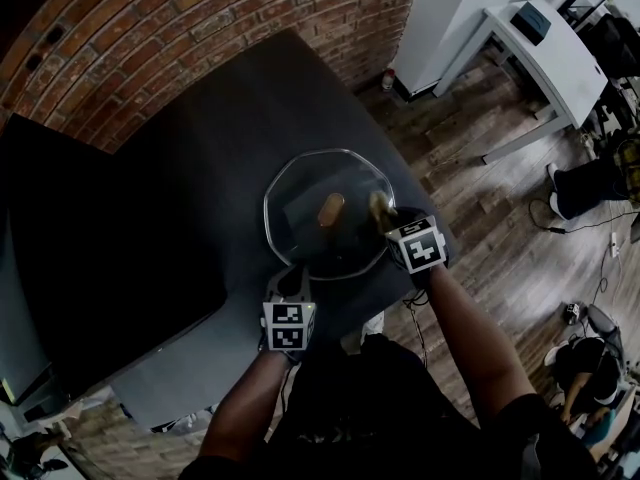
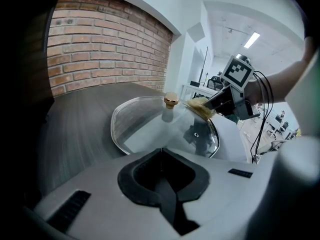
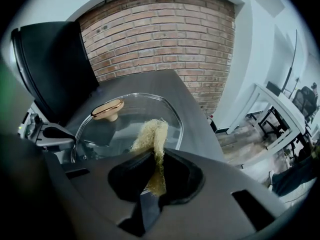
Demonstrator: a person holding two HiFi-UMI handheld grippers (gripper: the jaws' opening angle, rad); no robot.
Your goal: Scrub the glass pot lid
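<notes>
right gripper (image 3: 155,155) clamps fibrous scourer (image 3: 151,131) on glass lid (image 3: 131,118); left gripper (image 2: 160,152) pinches rim.

head cam: steep down over table (image 1: 200,118) | L+R gripper cams: low, close | all share glass lid (image 1: 300,193)

The near rim of the glass pot lid (image 2: 150,129) runs under the body of the left tool (image 2: 161,159), whose jaws are drawn together. They seem to pinch that rim, but the contact itself is covered. The lower end of the fibrous scrubber (image 3: 152,134) is buried between the closed jaws of the right tool (image 3: 152,161). In the head view, the black panel (image 1: 90,258) at the left of the counter (image 1: 220,98) is cut by the picture's edge. A person (image 1: 585,373) at lower right is cut by the dark rim. A small object (image 1: 388,78) at the wall foot is too small to identify.
</notes>
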